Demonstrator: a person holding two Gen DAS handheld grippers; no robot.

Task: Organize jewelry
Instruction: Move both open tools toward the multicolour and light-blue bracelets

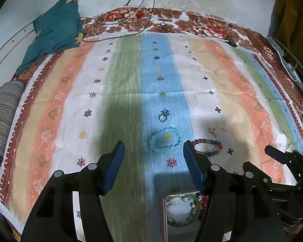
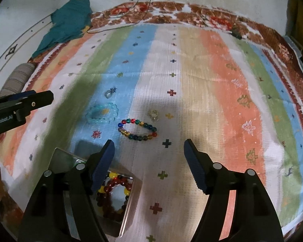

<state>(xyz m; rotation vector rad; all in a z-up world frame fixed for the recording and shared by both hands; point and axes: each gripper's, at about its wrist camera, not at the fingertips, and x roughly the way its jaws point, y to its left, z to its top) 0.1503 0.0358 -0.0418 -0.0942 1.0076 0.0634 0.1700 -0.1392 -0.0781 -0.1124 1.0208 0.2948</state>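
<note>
A light blue bead bracelet [image 1: 164, 140] [image 2: 102, 113] lies on the striped cloth, just beyond my open, empty left gripper [image 1: 153, 146]. A multicoloured bead bracelet [image 1: 209, 147] [image 2: 137, 129] lies to its right, ahead of my open, empty right gripper [image 2: 148, 144]. A clear ring [image 1: 162, 118] [image 2: 109, 93] and a small pale ring [image 1: 213, 130] [image 2: 154, 114] lie farther back. A metal box [image 2: 131, 197] [image 1: 164, 215] below the grippers holds a red and yellow bead bracelet [image 2: 113, 195] and a green bangle [image 1: 181, 209].
A teal cloth [image 1: 54, 32] lies at the far left corner and a striped roll [image 1: 4, 119] at the left edge. Cables [image 1: 143, 10] hang at the back. The striped cloth [image 1: 222, 70] covers a floral blanket [image 1: 282, 76].
</note>
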